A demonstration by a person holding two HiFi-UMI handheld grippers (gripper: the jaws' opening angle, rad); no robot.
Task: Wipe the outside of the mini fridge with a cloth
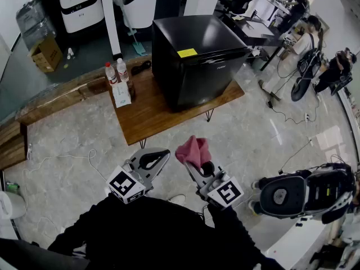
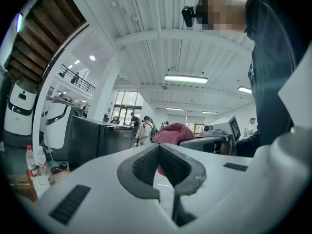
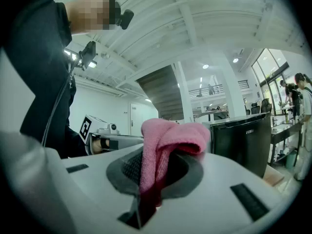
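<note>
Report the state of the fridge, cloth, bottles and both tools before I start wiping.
Right tool: shut on the cloth.
Left tool: shut, empty.
Cloth: bunched, clamped, not touching the fridge.
Mini fridge: door shut, upright on the table.
Bottles: upright, capped.

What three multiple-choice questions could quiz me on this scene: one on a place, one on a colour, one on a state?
1. The mini fridge stands on: A a metal cart; B the wooden table; C a windowsill.
2. The cloth is: A blue; B white; C pink.
3. The right tongs are: A shut on the cloth; B open, empty; C shut, empty.
Answers: 1 B, the head view shows it on the tabletop; 2 C, every view shows pink; 3 A, the cloth is pinched between the jaws.
</note>
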